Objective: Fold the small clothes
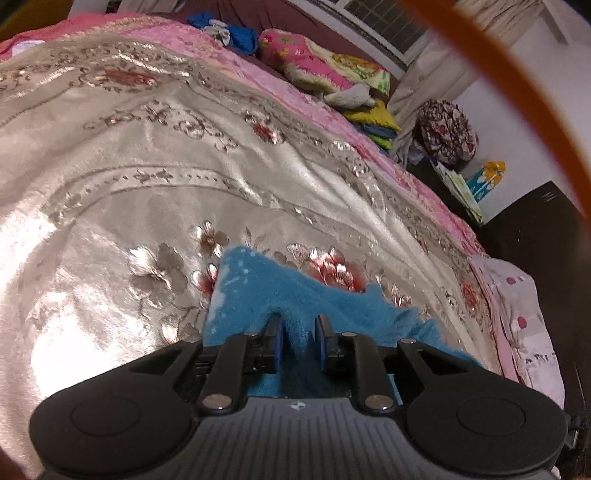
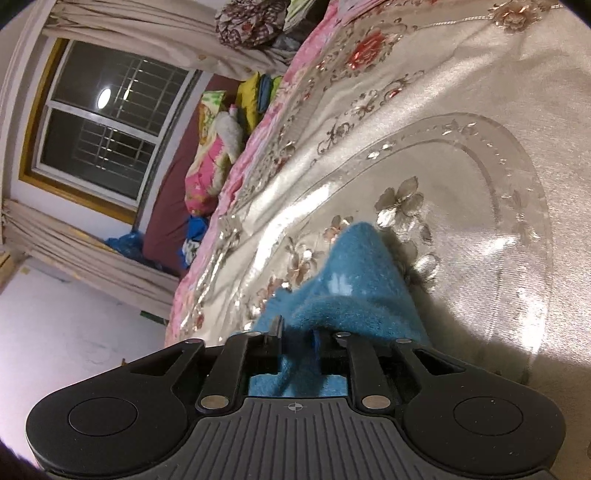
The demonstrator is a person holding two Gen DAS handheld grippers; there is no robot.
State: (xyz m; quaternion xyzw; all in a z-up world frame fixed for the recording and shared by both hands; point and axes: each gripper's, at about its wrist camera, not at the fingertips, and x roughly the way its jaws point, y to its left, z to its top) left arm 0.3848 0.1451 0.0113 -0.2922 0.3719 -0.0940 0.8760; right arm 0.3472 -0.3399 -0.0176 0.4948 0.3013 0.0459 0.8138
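- One small blue fleecy garment (image 1: 258,291), fuzzy nap, a few pale flecks, bunched into peaks, lying on the bed's shiny cream floral bedspread (image 1: 147,166).
- Two grippers: left gripper (image 1: 298,325) with fingers narrowly parted, a fold of the blue cloth between them; right gripper (image 2: 297,328) likewise narrow, cloth between its fingers.
- Cannot tell whether either pair presses the cloth.

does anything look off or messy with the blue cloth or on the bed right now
The blue cloth is bunched and peaked rather than flat, running between the fingers of the left claw and right claw. Loose clothes are heaped at the far edge of the bedspread. Nothing looks damaged.
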